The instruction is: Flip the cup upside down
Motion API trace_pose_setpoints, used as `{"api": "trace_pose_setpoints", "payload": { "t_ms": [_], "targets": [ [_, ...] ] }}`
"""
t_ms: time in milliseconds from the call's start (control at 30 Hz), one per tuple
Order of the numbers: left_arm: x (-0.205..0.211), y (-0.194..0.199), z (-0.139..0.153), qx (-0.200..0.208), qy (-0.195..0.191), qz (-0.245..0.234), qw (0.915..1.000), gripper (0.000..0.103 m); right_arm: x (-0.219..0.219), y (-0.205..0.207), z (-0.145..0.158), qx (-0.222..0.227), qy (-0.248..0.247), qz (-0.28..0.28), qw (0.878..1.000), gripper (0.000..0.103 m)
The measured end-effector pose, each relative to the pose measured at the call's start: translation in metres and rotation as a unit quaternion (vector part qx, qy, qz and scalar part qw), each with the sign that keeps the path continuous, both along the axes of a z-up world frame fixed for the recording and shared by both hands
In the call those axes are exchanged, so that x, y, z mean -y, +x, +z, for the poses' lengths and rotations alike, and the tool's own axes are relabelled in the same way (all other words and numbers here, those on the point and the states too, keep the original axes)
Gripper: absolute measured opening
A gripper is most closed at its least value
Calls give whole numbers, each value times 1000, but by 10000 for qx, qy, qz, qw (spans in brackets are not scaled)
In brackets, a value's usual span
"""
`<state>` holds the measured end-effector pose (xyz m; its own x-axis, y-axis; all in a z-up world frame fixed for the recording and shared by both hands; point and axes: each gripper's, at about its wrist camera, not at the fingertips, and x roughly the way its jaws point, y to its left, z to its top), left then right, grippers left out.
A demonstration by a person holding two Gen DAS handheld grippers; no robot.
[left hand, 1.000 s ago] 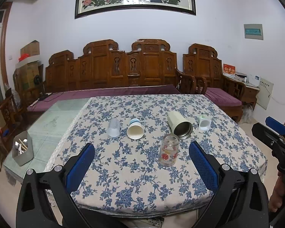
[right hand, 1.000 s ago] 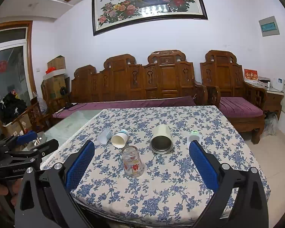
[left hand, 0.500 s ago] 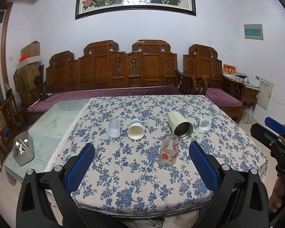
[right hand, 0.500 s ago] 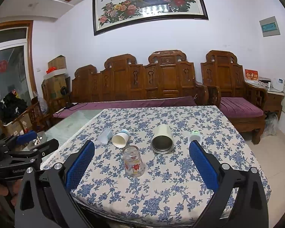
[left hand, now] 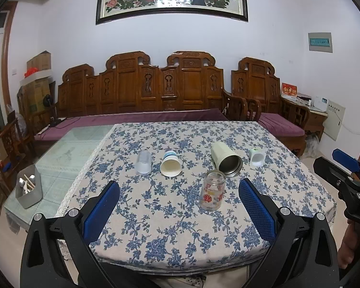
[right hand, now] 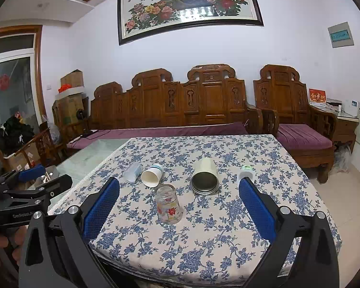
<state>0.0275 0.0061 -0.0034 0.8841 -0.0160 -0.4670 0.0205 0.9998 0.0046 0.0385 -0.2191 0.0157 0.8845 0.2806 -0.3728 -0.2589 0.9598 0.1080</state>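
A clear glass cup with red flowers [left hand: 212,190] stands on the floral tablecloth [left hand: 175,235], nearest the front edge; it also shows in the right wrist view [right hand: 168,204]. Behind it lie a frosted plastic cup [left hand: 143,162], a paper cup [left hand: 170,164], a cream metal tumbler [left hand: 225,159] and a small white cup [left hand: 257,157], all on their sides. My left gripper [left hand: 178,212] is open and empty, short of the table's front edge. My right gripper [right hand: 178,212] is open and empty too, in front of the glass cup.
A bare glass tabletop [left hand: 67,148] lies left of the cloth, with a grey utensil box [left hand: 28,189] on it. A carved wooden sofa [left hand: 156,96] stands behind the table. The other gripper shows at the edge of each view [left hand: 343,180] [right hand: 24,192].
Both views have shifted only slightly; the grippers stay open and the cups have not moved.
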Motion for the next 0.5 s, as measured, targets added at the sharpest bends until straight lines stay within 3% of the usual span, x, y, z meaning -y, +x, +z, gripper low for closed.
{"api": "trace_pose_setpoints", "payload": {
  "t_ms": [500],
  "targets": [
    [1, -2, 4, 46, -4, 12, 10000, 95, 0, 1, -1, 5, -6, -2, 10000, 100]
  ]
}}
